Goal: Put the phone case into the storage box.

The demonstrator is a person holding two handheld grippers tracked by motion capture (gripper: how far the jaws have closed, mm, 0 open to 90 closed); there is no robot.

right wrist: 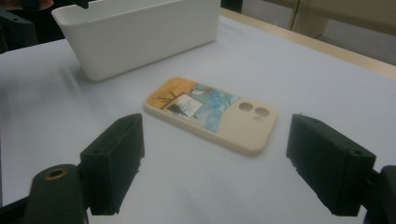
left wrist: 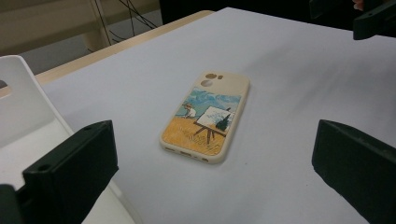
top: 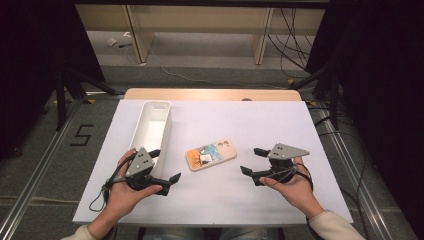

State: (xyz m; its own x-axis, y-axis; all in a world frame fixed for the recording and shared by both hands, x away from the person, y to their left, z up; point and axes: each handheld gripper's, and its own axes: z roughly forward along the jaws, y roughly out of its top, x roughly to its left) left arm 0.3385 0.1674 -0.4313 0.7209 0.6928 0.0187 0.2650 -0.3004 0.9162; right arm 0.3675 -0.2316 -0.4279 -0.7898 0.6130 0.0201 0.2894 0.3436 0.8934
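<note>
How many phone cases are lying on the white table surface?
1. The phone case lies flat, picture side up, in the middle of the table, between the white bin and the right gripper. The bin's inside is partly hidden.

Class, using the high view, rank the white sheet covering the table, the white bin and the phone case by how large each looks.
1. white sheet, by far the largest.
2. white bin, long and narrow.
3. phone case, the smallest, lying flat between the two grippers.
</note>
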